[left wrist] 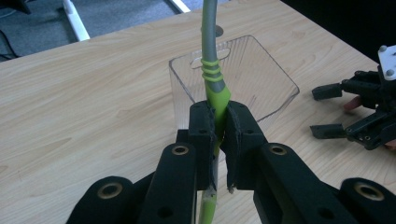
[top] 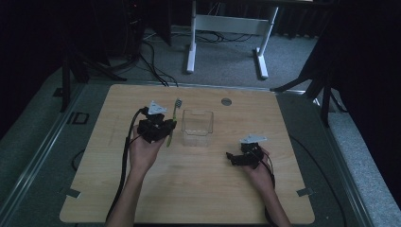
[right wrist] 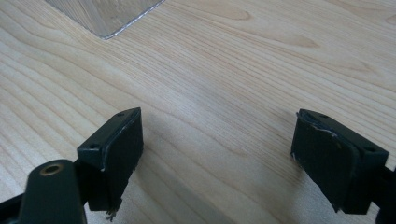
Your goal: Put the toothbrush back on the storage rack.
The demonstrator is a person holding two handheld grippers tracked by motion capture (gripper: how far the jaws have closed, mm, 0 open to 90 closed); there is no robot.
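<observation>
Worktop (top: 189, 189): pale wood grain, rounded corners, a small grey disc (top: 226, 101) set near its far edge.
Clear container (top: 197, 127): see-through ribbed plastic, open-topped, standing near the worktop's middle, just beside the toothbrush.
Toothbrush (left wrist: 215, 88): lime-green handle with three green rings where it turns into a grey neck; bristled head at the far end in the high view; held off the worktop, just left of the container.
Left tool (left wrist: 219, 133): pads clamped tight on the green handle.
Right tool (right wrist: 217, 154): jaws spread wide, nothing between them, low over bare wood right of the container.
</observation>
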